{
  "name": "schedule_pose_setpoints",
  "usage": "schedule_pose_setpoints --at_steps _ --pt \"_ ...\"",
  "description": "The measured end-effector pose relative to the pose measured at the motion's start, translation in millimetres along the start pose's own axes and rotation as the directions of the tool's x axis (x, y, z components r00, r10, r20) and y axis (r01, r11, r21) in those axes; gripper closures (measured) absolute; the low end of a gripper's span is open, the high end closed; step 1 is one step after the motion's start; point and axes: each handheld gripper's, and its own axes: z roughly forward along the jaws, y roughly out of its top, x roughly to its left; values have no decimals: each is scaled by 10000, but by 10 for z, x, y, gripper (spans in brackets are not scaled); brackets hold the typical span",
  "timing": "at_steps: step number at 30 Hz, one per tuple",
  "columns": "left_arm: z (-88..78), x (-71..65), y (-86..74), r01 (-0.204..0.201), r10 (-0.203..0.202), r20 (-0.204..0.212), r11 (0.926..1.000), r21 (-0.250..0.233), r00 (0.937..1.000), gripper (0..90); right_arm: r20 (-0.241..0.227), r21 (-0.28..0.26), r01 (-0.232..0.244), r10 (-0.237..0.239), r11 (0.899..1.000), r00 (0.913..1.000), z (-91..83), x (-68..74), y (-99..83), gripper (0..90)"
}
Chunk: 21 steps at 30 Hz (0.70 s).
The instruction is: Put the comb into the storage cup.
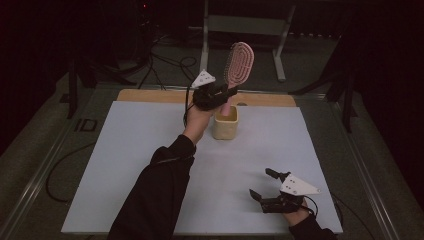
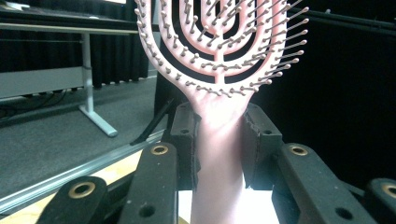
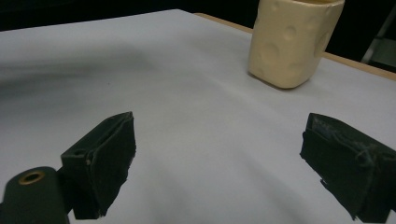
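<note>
Covering the centre of the frame, the white-sheeted tabletop (image 1: 130, 165) carries a cream dimpled plastic cup (image 1: 225, 123). Left gripper (image 1: 226, 93) clamps the pink vented hairbrush (image 1: 239, 62), handle in cup; tilting risks toppling it. Right gripper (image 1: 262, 184) rests apart, lower right.

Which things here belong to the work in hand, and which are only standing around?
In the work:
- pink hairbrush, handle clamped by the left gripper
- cream cup below the handle

Standing around:
- right gripper, open, over the white sheet
- metal stand behind the table
</note>
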Motion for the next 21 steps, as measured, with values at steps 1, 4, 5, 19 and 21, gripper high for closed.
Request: schedule_pose_setpoints --at_steps 1,4,5,19,21 --pt "4 8 -8 -22 22 51 10000 -55 10000 702 -6 10 28 -28 10000 10000 0 -1 -2 100" --pt "13 16 -27 -100 103 94 9996 -255 9999 702 -16 -2 11 -11 10000 10000 -2 0 0 100" --pt "19 17 -34 -184 186 55 9995 -257 9998 702 -18 -8 8 -8 10000 10000 -2 0 1 100" --pt "107 133 -270 -562 559 -101 9979 -317 9984 701 -76 -10 -48 48 10000 10000 -7 -2 -3 100" --pt "124 142 -296 -612 607 -183 9977 -283 9980 701 -72 -38 -41 41 10000 10000 -8 -8 -2 100"
